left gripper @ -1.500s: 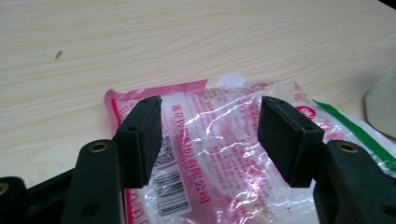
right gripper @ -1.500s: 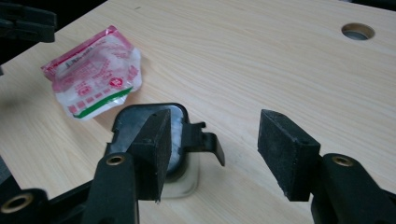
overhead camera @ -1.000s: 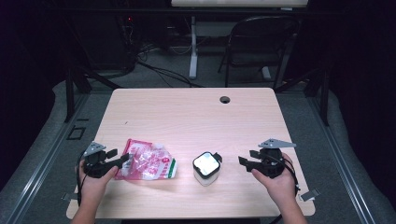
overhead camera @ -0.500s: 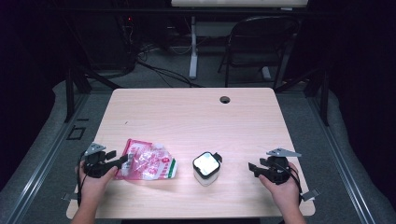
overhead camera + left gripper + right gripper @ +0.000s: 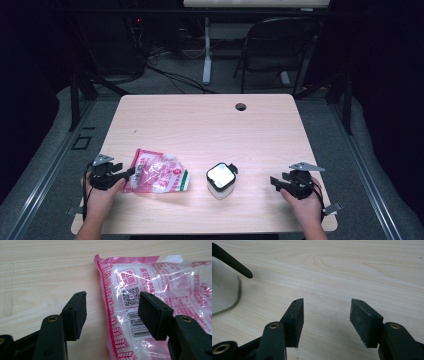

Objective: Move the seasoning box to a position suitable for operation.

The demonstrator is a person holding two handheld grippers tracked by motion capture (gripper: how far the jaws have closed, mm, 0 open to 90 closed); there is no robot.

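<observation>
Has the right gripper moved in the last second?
Yes. The right gripper has drawn back toward the table's near edge, farther from the box.

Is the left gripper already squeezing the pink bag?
No: the left gripper is open, its fingers straddling the edge of the bag with a gap on both sides.

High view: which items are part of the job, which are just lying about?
In the job:
- pink-printed clear plastic bag, edge between the open left gripper jaws
- small white square container with black-rimmed lid, nearest the open right gripper

Lying about:
- black folding chair
- floor cables
</observation>
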